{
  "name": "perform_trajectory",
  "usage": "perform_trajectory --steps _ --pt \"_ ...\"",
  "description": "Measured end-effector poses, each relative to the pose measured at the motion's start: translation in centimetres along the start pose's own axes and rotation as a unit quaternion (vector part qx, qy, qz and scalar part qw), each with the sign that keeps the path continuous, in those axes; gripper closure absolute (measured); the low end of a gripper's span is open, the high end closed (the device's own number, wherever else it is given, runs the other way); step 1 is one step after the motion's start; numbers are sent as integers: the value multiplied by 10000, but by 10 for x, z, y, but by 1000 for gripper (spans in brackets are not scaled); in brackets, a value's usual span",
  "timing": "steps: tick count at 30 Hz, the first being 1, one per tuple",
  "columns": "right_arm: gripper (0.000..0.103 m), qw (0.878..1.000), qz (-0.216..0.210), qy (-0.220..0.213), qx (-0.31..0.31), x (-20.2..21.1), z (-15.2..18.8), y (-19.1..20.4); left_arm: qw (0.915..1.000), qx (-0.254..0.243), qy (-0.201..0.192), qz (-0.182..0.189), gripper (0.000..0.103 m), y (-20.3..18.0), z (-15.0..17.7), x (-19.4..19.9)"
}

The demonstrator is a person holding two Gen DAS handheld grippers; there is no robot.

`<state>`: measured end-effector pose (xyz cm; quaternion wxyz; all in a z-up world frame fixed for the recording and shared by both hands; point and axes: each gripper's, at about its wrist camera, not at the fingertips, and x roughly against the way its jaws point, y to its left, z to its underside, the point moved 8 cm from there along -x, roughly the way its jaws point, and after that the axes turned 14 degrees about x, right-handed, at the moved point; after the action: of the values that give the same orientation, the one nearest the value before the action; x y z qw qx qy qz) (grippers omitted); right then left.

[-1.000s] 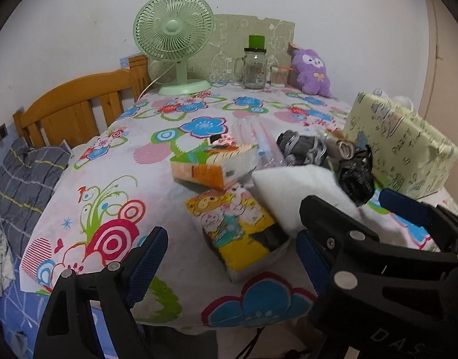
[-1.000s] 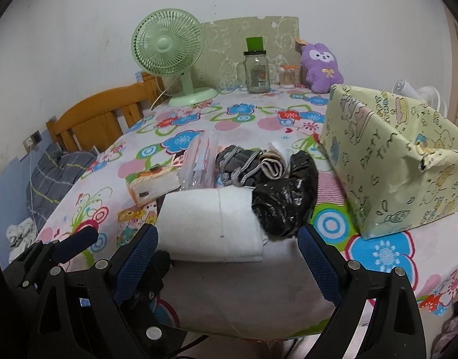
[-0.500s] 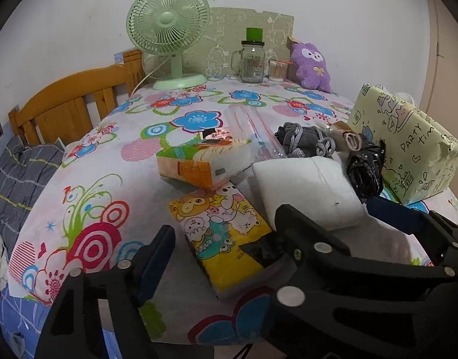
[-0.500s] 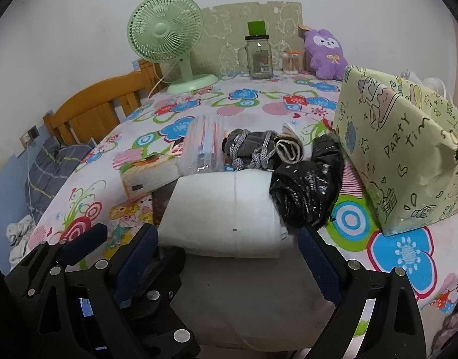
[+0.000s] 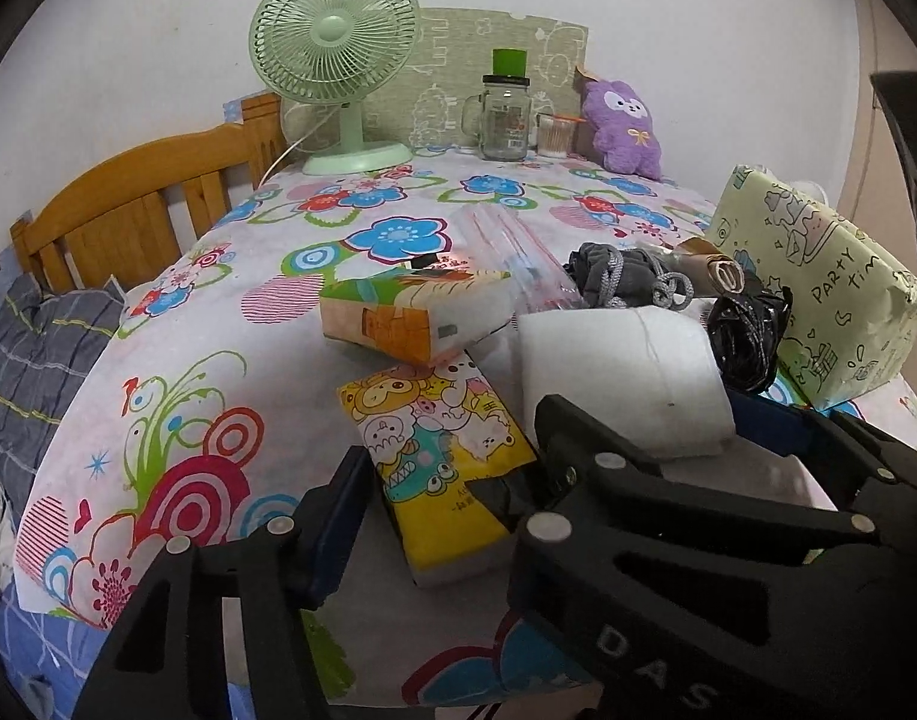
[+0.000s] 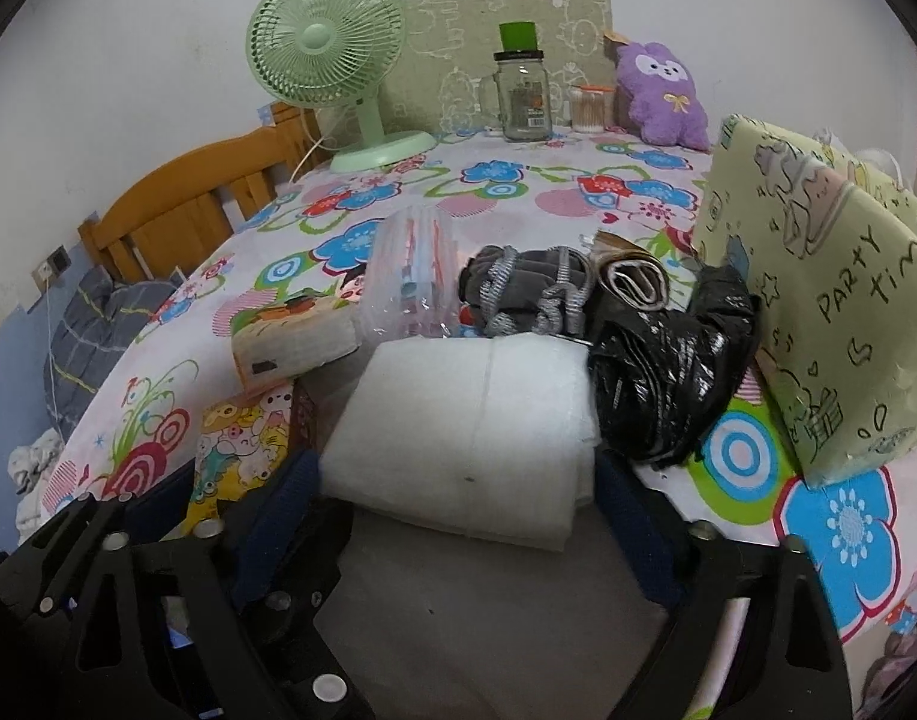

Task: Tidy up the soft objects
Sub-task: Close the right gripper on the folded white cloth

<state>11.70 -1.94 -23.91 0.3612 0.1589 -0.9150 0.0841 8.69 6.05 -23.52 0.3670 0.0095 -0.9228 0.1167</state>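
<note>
A yellow cartoon tissue pack [image 5: 434, 468] lies flat near the table's front edge, between the fingers of my left gripper [image 5: 446, 450]. The jaws are closing on it, and I see no firm press. To its right sits a white folded bundle [image 6: 464, 420], also seen in the left wrist view [image 5: 620, 372]. My right gripper [image 6: 458, 474] straddles its near end. Those jaws are closing too, with the pads just beside the bundle's edges. Behind lie an orange tissue pack [image 5: 410, 318], clear zip bags [image 6: 416, 276], a grey drawstring pouch [image 6: 530, 288] and a crumpled black plastic bag [image 6: 668, 372].
A pale green "party time" box [image 6: 830, 324] stands at the right, touching the black bag. A green fan [image 5: 332, 54], a glass jar [image 5: 506, 114] and a purple plush [image 5: 623, 126] line the far wall. A wooden headboard [image 5: 128, 210] stands left of the table.
Both grippers have come forward over the table's front edge. The left jaws have narrowed around the yellow pack. The right jaws have narrowed slightly at the white bundle.
</note>
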Motion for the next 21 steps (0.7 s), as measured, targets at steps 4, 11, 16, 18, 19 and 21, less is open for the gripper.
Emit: perform_trajectory --steps 4,11,16,18,19,21 --pt "32 9999 -26 -46 93 1 -2 5 10000 -41 5 80 39 -2 0 0" --pt "58 9998 -98 -94 128 6 -5 5 9996 25 58 265 43 -6 -1 1" --pt "67 9997 -170 -114 127 11 -6 4 9996 18 24 267 44 -9 -2 6" --pt "69 9997 -192 -134 112 13 -6 4 9996 14 14 288 44 -11 -3 8" --pt "69 9996 -203 -148 106 15 -7 3 9996 7 7 293 44 -12 -3 10" --pt "70 9996 -217 -173 89 17 -7 1 9996 -9 -13 288 45 -15 -3 12"
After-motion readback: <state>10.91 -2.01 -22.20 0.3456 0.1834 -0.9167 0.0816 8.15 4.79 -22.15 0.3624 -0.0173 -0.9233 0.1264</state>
